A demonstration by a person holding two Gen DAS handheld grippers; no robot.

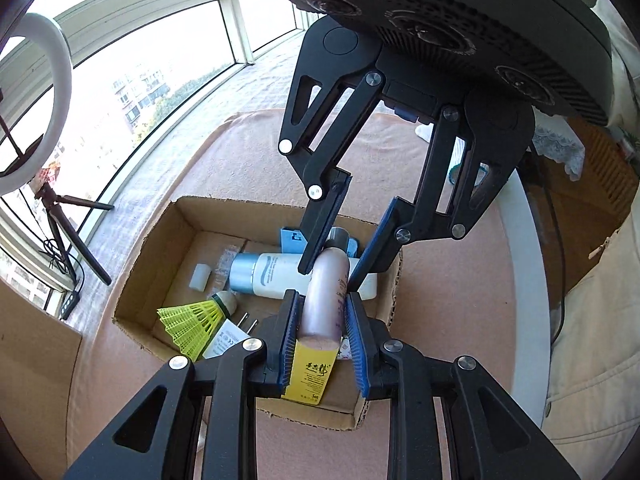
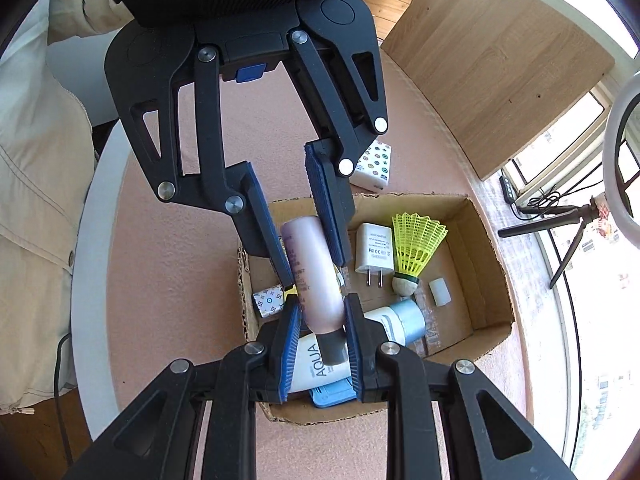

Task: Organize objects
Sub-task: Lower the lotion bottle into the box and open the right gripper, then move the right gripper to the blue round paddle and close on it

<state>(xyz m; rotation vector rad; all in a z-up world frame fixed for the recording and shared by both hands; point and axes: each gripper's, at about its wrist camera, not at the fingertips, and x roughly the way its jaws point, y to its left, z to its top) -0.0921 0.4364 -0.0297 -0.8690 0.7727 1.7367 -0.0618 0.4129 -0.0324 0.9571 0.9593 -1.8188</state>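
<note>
A pink bottle (image 1: 326,300) with a dark cap is held above an open cardboard box (image 1: 160,248). My left gripper (image 1: 322,320) is shut on its lower body. My right gripper (image 1: 328,276) is shut on its upper end near the cap. In the right wrist view the bottle (image 2: 316,276) sits between the right gripper (image 2: 322,324) and the left gripper (image 2: 308,256). The box (image 2: 488,264) holds a white-and-blue AQUA bottle (image 2: 396,320), a yellow shuttlecock (image 2: 416,244), a white charger (image 2: 374,248), a small white block (image 2: 440,292), a blue item (image 2: 332,394) and a yellow packet (image 1: 310,372).
The box stands on a round table with a pink cloth (image 2: 180,216). A patterned white box (image 2: 374,166) lies on the cloth behind the cardboard box. A wooden board (image 2: 500,68), a ring light on a tripod (image 1: 48,120) and windows surround the table.
</note>
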